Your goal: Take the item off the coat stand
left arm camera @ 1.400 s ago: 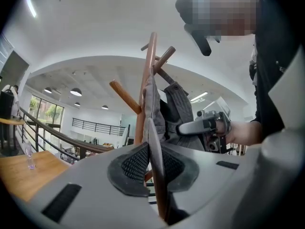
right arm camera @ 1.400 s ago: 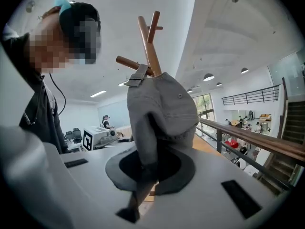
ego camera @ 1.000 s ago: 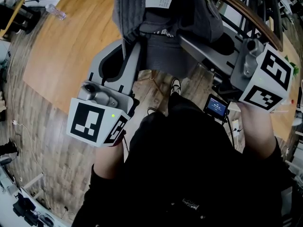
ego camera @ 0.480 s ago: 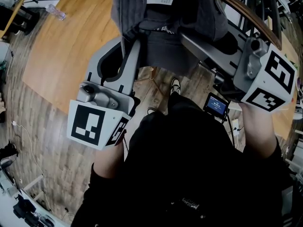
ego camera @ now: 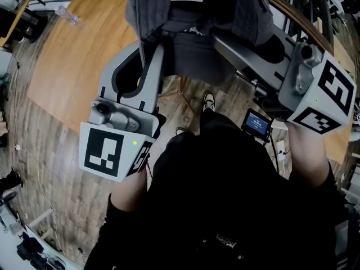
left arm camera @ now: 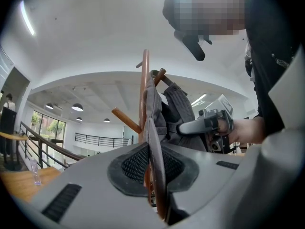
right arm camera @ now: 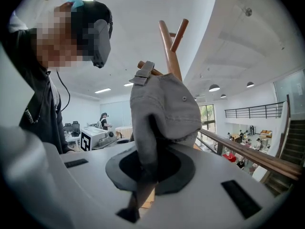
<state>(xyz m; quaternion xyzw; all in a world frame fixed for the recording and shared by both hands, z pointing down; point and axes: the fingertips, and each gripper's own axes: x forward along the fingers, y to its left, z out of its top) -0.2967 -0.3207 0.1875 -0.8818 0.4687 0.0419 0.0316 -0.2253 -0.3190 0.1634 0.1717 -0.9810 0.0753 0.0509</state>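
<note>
Left gripper (left arm camera: 153, 168) and right gripper (right arm camera: 148, 173) each had fingers pinching the grey cap (right arm camera: 167, 104), hung on the coat stand (right arm camera: 170, 44); a sideways pull could snag it on a peg (right arm camera: 179, 34), tipping the stand.

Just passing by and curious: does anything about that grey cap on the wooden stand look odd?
Nothing broken or spilled. The cap on the stand just looks bunched, because the left gripper and right gripper each pinch its cloth.
</note>
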